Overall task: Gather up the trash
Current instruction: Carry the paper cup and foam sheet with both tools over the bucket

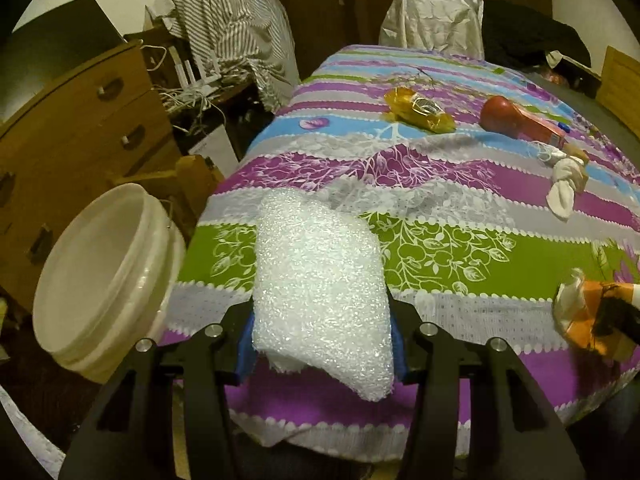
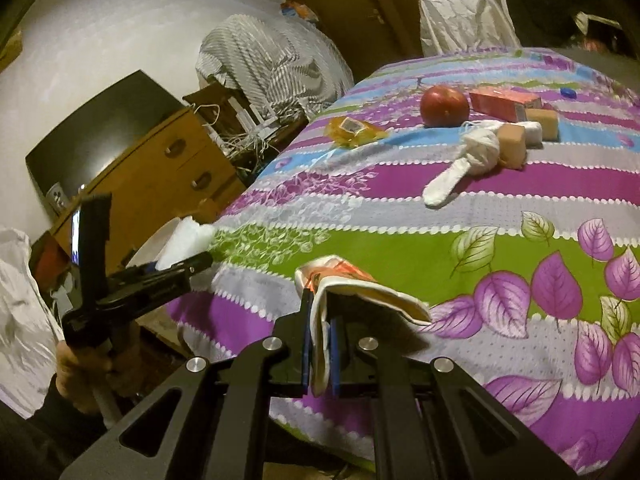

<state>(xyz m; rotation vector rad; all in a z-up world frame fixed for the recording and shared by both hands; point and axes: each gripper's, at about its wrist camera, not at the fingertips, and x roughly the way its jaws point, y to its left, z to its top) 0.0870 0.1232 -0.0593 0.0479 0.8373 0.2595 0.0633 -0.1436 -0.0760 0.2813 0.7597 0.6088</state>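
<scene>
My left gripper (image 1: 322,344) is shut on a wad of white bubble wrap (image 1: 320,280), lifted over the near left edge of the table. It also shows in the right wrist view as the left gripper (image 2: 176,264) with the bubble wrap (image 2: 186,240). My right gripper (image 2: 320,344) is shut on a crumpled orange-and-white wrapper (image 2: 360,288); this wrapper (image 1: 584,312) appears at the right edge of the left wrist view. A white bucket (image 1: 104,280) stands off the table's left side. A yellow plastic wrapper (image 1: 420,110) lies far back on the table.
The table carries a striped floral cloth (image 1: 440,248). On it lie a red apple (image 2: 444,106), a red carton (image 2: 504,104), a knotted white sock (image 2: 476,152) and tan sponges (image 2: 516,140). A wooden drawer chest (image 1: 80,120) and tangled cables (image 1: 188,96) stand at the left.
</scene>
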